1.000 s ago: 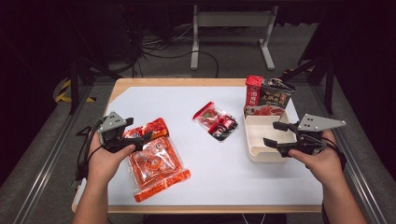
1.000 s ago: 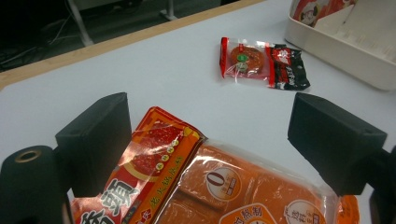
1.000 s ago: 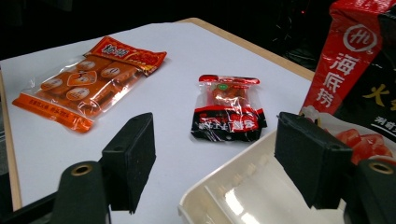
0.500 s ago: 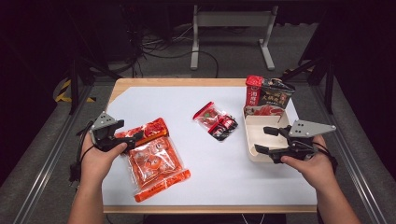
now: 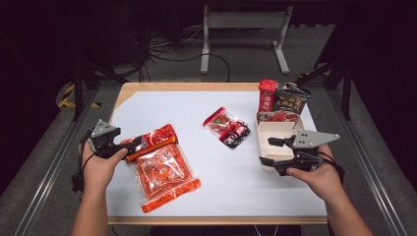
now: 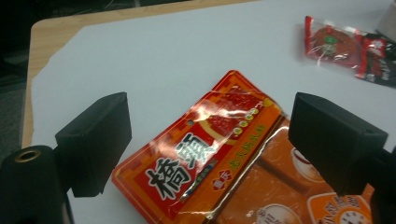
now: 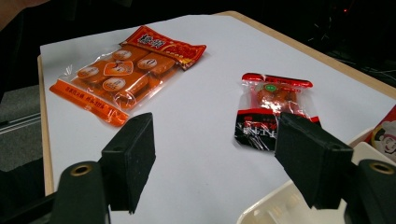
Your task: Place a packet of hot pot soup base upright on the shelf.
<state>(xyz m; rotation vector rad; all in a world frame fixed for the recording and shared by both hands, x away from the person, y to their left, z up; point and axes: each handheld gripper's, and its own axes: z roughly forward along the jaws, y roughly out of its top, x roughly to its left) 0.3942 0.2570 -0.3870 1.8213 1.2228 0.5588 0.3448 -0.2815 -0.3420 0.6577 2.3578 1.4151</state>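
Straddling red sachet (image 6: 205,154) with left tongs (image 5: 129,146), jaws wide, pads clear of it; sachet flat at bench (image 5: 196,101) left, overlapping orange pack (image 5: 164,172). Light, limp, slick foil, likely; best pinched at sealed edge. Right tongs (image 5: 271,151) wide, empty, over tray (image 5: 275,130).

The orange-red packet (image 5: 150,141) bears black characters, the clear pouch (image 5: 164,174) shows orange blocks, and the small packet (image 5: 227,127) is red and black.
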